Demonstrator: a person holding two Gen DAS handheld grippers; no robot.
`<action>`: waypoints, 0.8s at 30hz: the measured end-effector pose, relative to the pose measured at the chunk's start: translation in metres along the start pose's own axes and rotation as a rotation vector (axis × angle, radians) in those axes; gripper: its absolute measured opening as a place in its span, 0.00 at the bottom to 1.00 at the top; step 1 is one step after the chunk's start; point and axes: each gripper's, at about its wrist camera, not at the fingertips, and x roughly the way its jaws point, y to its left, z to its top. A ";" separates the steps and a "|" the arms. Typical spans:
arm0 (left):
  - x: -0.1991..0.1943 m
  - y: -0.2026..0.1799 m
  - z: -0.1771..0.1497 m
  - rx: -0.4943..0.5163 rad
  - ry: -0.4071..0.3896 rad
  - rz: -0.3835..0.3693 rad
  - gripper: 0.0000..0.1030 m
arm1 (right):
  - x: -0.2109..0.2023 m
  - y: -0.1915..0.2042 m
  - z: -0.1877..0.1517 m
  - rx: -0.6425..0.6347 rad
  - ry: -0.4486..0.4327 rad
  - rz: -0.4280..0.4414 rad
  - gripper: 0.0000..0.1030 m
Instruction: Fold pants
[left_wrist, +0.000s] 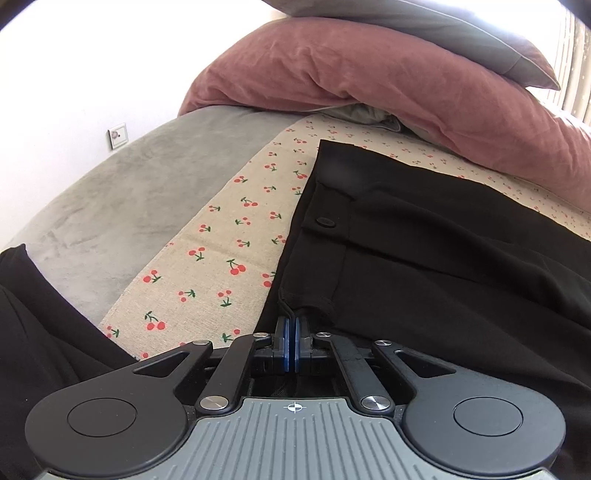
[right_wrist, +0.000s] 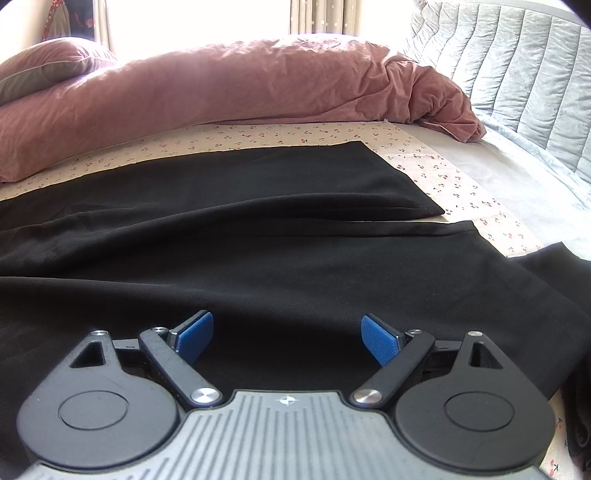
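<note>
Pants (left_wrist: 424, 240) are spread flat on the cherry-print sheet (left_wrist: 221, 236) of the bed, pinched at the waistband corner by the left tool (left_wrist: 291, 325), the right tool (right_wrist: 287, 334) held wide above a leg — a matching grip seems needed before one leg is folded over the other.

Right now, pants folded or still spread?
Spread. The black pants lie flat on the cherry-print sheet, both leg ends side by side, not stacked. Left gripper pinches the waistband corner; right gripper is open.
</note>
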 end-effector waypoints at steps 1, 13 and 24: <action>0.000 0.002 -0.001 -0.006 -0.001 -0.001 0.00 | 0.001 0.000 0.000 -0.002 0.003 -0.004 0.78; -0.021 0.029 0.008 -0.214 -0.005 -0.012 0.10 | 0.003 0.005 -0.001 -0.021 0.014 -0.023 0.83; -0.035 0.009 0.021 -0.344 -0.029 -0.160 0.53 | 0.002 -0.048 0.011 0.229 -0.046 0.002 0.82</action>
